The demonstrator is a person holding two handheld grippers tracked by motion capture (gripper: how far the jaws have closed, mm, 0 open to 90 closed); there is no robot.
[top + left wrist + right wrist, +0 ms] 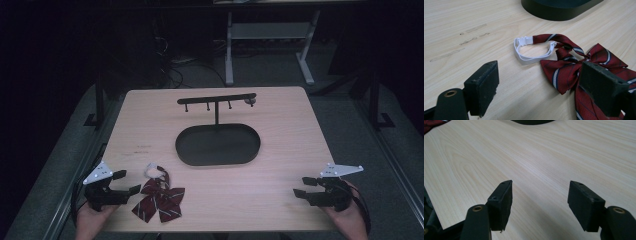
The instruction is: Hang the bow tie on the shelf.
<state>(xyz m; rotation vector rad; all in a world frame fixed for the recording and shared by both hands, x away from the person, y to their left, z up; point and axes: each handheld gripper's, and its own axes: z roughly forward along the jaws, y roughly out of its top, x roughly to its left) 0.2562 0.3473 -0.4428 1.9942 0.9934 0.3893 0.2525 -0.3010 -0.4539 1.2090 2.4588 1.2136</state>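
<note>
nothing done yet: bow tie (159,199) lies flat near the table's (280,150) front-left edge, left gripper (126,182) wide open just beside it, right gripper (301,186) open and empty, stand (217,100) bare.

We see a dark red bow tie (579,67) with thin white and dark blue diagonal stripes, and its elastic strap (529,53) is white. The table (280,190) has a pale wood grain pattern. The oval tray (218,145) and its hanger stand (216,98) are black. Both grippers (125,182) (306,187) are black, each with a light grey plate on top.
</note>
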